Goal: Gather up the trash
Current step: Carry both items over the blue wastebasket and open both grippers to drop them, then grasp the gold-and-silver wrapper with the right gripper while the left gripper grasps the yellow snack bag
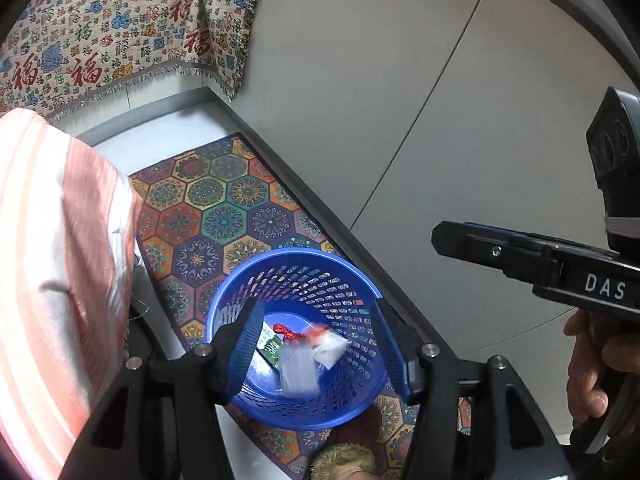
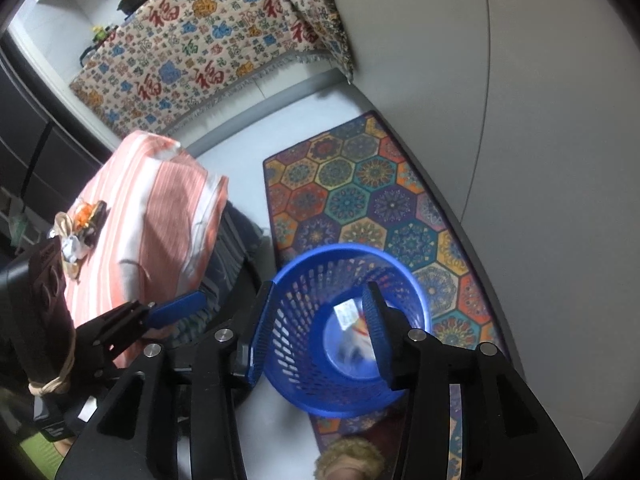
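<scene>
both grippers, left gripper (image 1: 316,344) and right gripper (image 2: 320,328), hang open above blue basket (image 1: 248,280).

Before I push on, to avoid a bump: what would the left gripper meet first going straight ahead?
Probably the trash lying in the blue basket; the open left gripper points into its mouth.

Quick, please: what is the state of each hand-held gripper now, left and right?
Left hand-held gripper: open, holding nothing, above the blue basket.
Right hand-held gripper: open, holding nothing.
</scene>
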